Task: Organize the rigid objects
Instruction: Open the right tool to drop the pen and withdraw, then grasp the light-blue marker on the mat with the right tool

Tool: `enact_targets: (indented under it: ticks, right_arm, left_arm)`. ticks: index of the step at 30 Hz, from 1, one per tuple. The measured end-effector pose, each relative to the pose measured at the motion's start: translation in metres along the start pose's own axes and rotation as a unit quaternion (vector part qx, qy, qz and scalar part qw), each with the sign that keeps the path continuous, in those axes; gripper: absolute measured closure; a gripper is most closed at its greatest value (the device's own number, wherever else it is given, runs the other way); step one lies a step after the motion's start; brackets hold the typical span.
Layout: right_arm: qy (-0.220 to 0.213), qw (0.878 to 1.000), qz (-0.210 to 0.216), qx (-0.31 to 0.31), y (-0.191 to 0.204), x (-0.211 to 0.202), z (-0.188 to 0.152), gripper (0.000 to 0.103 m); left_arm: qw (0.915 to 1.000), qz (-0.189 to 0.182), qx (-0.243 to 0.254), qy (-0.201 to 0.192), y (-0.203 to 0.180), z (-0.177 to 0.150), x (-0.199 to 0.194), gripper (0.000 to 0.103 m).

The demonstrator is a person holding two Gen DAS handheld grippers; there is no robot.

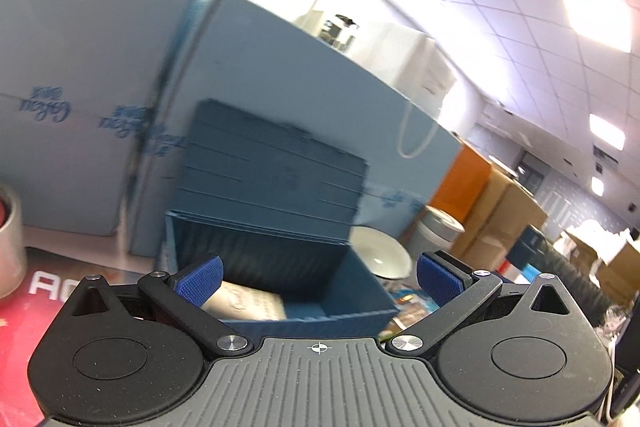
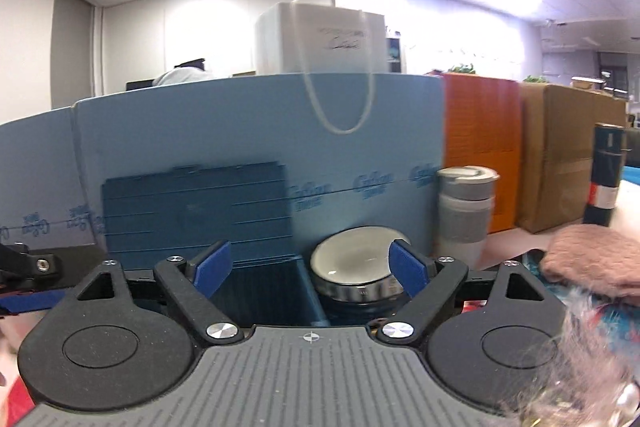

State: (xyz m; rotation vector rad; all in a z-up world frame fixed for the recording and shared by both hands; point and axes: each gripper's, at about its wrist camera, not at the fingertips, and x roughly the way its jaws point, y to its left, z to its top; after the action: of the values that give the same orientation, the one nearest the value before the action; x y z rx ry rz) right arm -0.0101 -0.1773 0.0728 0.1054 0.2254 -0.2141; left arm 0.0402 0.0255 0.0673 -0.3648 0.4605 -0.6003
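Observation:
In the left wrist view my left gripper (image 1: 319,283) is open, its blue pads (image 1: 200,281) wide apart over a dark blue storage box (image 1: 352,311) whose lid (image 1: 272,179) stands up. A beige cylinder with script lettering (image 1: 244,303) lies inside the box. A white bowl (image 1: 380,255) sits just right of it. In the right wrist view my right gripper (image 2: 310,269) is open and holds nothing, facing the box (image 2: 264,291) and the bowl (image 2: 352,263). The bowl lies behind the right fingertip. A grey and white tumbler (image 2: 466,215) stands to the bowl's right.
A pale blue foam panel (image 2: 200,131) walls off the back, with orange (image 2: 480,147) and cardboard boxes (image 2: 560,147) beside it. A dark cylinder (image 2: 606,175) and a pink fuzzy item (image 2: 592,259) are at right. A tape roll (image 1: 8,235) stands at the left on a red mat (image 1: 24,327).

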Motion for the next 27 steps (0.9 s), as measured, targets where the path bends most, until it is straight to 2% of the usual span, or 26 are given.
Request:
enact_targets:
  ticks: [5, 9, 14, 18, 22, 27]
  right_arm:
    - [0.000, 1.000, -0.011, -0.002, -0.030, -0.013, -0.005, 0.010]
    - [0.009, 1.000, -0.030, -0.002, -0.054, -0.019, -0.014, 0.005]
    - [0.043, 0.998, -0.041, -0.006, -0.084, -0.016, -0.034, 0.000]
    - [0.079, 0.995, -0.028, -0.057, -0.093, -0.005, -0.057, 0.000]
    - [0.111, 0.985, -0.005, -0.131, -0.099, 0.009, -0.075, 0.000]
    - [0.142, 0.981, 0.025, -0.131, -0.107, 0.021, -0.084, 0.000]
  left_arm:
    - [0.9991, -0.026, 0.021, 0.025, -0.020, -0.013, 0.009, 0.000]
    - [0.9978, -0.018, 0.040, 0.049, -0.034, -0.025, 0.020, 0.000]
    - [0.9966, -0.005, 0.055, 0.061, -0.041, -0.037, 0.025, 0.000]
    - [0.9966, -0.003, 0.058, 0.059, -0.040, -0.038, 0.024, 0.000]
    - [0.9966, -0.005, 0.059, 0.058, -0.040, -0.038, 0.026, 0.000]
    - [0.9961, -0.003, 0.063, 0.062, -0.041, -0.040, 0.029, 0.000]
